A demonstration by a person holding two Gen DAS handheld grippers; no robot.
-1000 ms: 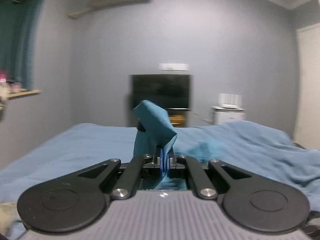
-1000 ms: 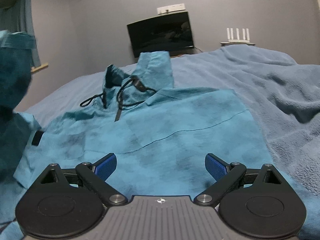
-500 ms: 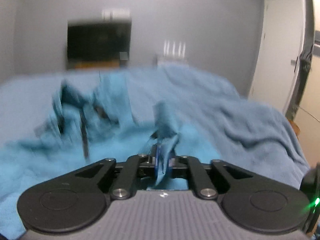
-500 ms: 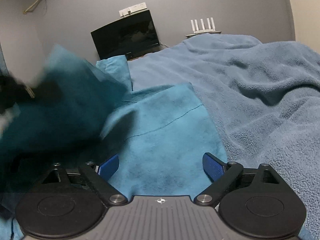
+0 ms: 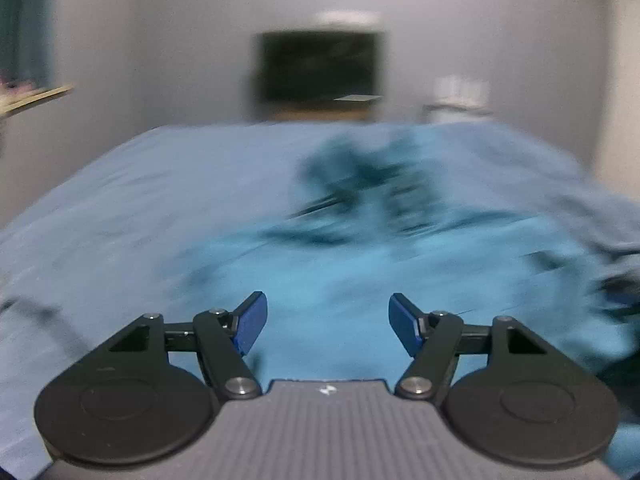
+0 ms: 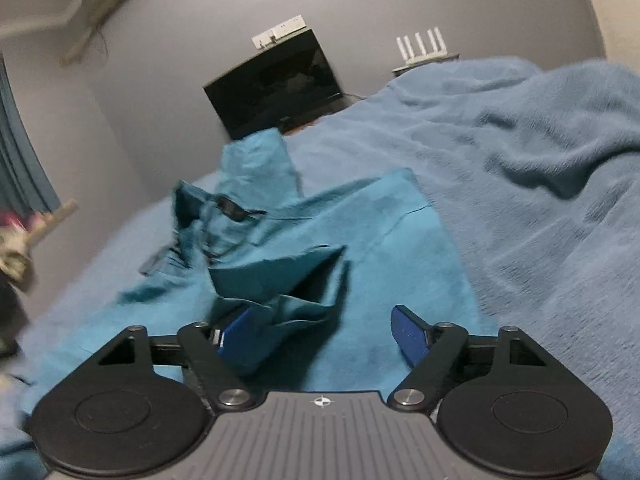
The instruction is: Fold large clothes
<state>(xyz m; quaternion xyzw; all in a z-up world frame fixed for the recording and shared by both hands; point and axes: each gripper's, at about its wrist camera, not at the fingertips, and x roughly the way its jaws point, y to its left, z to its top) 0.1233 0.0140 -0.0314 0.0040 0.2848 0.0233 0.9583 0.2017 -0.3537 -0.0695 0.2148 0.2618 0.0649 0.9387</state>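
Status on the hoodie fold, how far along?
Done: one flap of the teal hoodie lies folded over its middle on the bed. In hand: nothing. The left gripper has just opened and is empty; the right gripper, closing a little, is open around the flap's edge. Left: the remaining folds.

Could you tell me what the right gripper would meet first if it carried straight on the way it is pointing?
Most likely the folded-over flap of the teal garment, which already lies between the open right gripper fingers; depth is hard to judge.
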